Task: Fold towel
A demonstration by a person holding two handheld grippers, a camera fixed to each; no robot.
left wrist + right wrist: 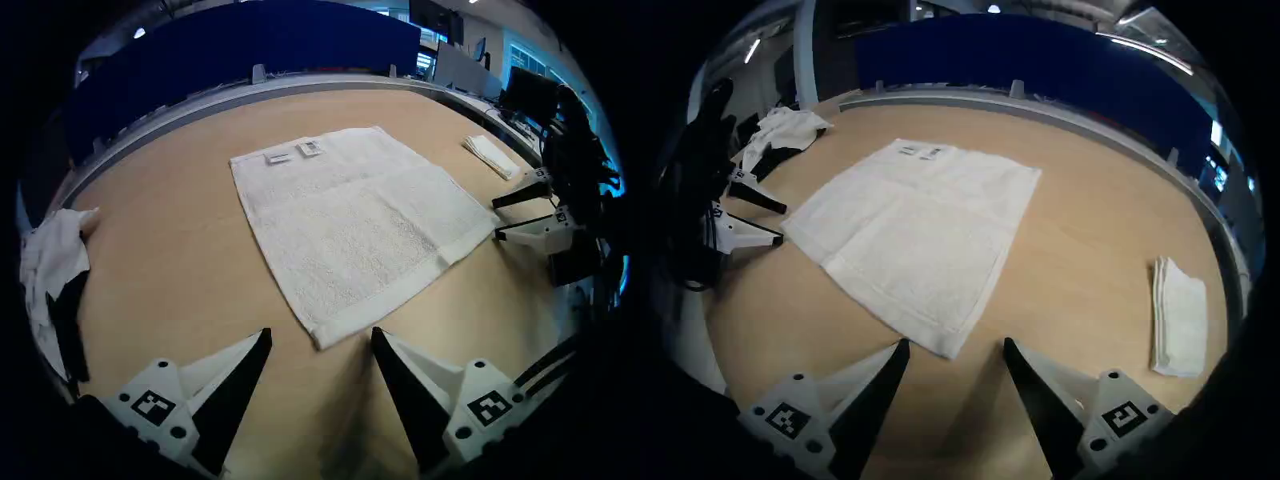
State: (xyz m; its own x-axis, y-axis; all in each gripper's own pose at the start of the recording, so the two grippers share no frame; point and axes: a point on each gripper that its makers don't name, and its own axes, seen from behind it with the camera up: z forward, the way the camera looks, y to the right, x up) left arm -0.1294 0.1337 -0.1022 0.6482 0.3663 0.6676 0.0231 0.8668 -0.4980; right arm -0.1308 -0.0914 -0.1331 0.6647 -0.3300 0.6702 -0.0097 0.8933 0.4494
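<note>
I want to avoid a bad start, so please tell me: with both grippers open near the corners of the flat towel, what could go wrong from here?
1. The white towel lies flat on the wooden table, so the open left gripper or right gripper may scrape the wood and pinch nothing.
2. If only one corner lifts, the fold could come out skewed.
3. A wide sweep might reach the small folded towel.

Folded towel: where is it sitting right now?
In the right gripper view the folded towel lies on the table to the right of the spread towel, apart from it. In the left gripper view it sits beyond the right claw.
</note>
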